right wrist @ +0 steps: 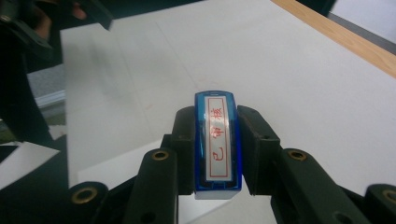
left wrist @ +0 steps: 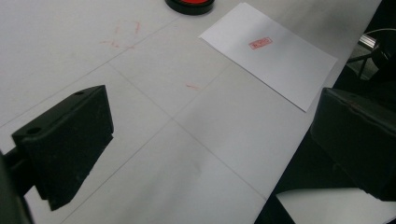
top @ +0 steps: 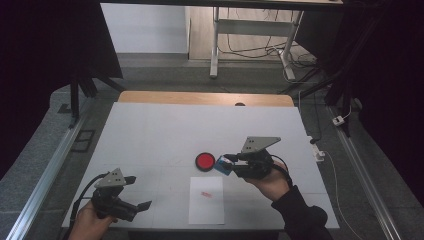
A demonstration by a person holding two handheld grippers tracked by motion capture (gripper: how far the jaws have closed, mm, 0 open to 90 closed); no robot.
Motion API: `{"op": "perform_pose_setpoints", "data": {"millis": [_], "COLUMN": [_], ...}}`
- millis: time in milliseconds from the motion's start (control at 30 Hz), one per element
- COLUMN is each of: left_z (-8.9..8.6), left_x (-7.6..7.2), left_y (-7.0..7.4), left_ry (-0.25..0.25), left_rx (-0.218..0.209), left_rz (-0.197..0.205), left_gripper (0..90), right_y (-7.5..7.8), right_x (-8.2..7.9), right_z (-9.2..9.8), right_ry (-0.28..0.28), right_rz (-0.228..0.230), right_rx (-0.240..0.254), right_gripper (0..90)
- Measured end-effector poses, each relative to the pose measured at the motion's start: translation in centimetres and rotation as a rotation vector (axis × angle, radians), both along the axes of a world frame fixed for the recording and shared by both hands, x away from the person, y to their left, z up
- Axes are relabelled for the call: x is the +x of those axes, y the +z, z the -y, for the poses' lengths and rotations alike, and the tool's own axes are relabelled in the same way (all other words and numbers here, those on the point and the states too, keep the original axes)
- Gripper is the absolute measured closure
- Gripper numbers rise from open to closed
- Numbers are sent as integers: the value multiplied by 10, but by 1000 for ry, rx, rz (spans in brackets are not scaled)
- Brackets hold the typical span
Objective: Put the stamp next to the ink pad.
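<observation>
Both grippers hand-held above the table.
Left gripper jaws wide apart; right gripper jaws clamped, pointing left.

Black right tongs with brass-ringed screw holes, grey 3-cornered top plates, trailing black cables, dark sleeve

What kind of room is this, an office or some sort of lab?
Most likely a lab set up for recording. A white table stands between dark curtains and floor rails, with loose cables under a desk behind. A person works a blue stamp, red ink pad and paper sheet with hand-held grippers.
</observation>
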State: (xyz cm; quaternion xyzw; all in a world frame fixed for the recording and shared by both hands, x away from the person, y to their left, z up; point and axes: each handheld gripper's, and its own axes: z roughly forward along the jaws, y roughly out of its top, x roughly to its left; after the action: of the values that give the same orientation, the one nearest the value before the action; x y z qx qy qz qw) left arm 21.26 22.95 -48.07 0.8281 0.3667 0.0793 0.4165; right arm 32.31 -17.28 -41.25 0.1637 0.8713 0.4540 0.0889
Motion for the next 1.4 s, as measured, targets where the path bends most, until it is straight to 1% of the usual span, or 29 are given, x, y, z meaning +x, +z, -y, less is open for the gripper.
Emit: {"op": "perform_pose_setpoints", "data": {"millis": [100,267,433,533,700,900,933,1100,1400], "left_z": [-3,-5,-7,-9,-11,-11,-11,-12,-11], "left_x": [-2,-5,-5,-6,-6,-6,-6,-6,-5], "left_y": [-1,-1,0,0,-1,-1,-1,-1,-1], "left_ry": [12,27,45,57,64,70,72,76,74], "left_rx": [14,23,38,38,32,35,34,31,43], "left_rz": [3,12,11,10,8,6,5,5,-1], "left_gripper": [0,0,0,0,0,0,0,0,0], "right_y": [-2,-5,-10,-13,-18,-24,-25,-29,-40], "right_x": [3,9,15,19,25,31,32,36,42], "right_z": [4,11,18,22,29,37,38,43,49], "right_ry": [-26,-61,-97,-123,-162,-202,-203,-228,-254], "right_rz": [-3,-1,5,5,-7,1,-2,-1,-12], "right_rx": [-8,-30,-64,-85,-95,-131,-128,-147,-179], "right_gripper": [697,697,697,697,697,697,697,697,694]}}
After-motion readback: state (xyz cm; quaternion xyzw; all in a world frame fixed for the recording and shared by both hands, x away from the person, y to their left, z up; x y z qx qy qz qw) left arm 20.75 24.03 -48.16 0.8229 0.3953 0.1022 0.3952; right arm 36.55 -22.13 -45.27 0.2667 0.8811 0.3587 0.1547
